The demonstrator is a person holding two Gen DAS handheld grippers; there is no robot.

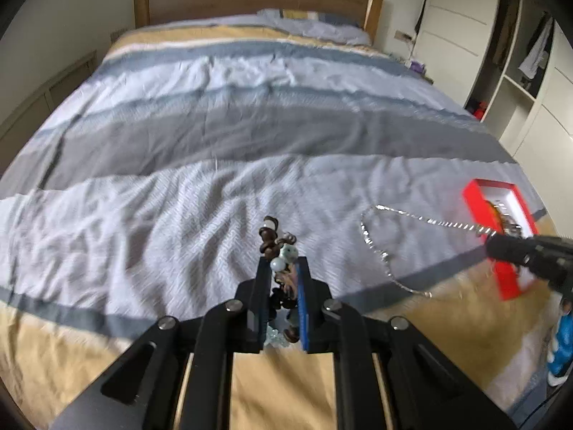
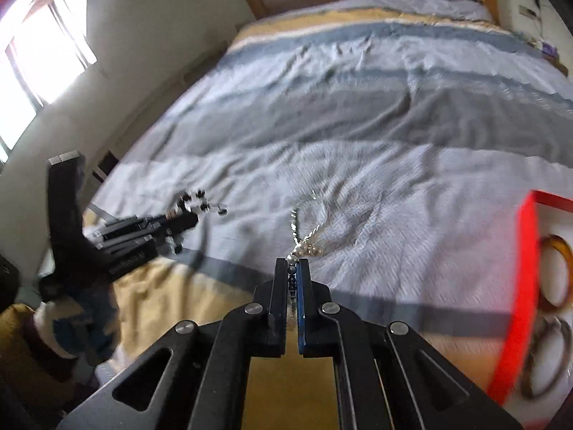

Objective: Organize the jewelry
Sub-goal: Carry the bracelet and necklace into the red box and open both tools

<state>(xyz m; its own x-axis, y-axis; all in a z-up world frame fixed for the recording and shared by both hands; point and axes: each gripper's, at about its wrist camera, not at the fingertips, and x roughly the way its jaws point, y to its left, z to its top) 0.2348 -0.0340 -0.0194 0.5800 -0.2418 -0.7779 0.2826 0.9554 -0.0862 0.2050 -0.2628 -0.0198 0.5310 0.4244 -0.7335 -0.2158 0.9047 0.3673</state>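
The red box (image 2: 524, 279) lies open at the right on the striped bedcover (image 1: 200, 193) and holds at least two bangles (image 2: 555, 272). The left gripper (image 1: 283, 268) is clenched on one beaded bracelet (image 1: 275, 240). The right gripper (image 2: 292, 268), nearly closed, grasps one silver chain (image 1: 422, 220) hanging above the bed.

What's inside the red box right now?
The red box holds an amber bangle and darker ring-shaped bangles on a white lining. The frame edge cuts off the rest of its interior.
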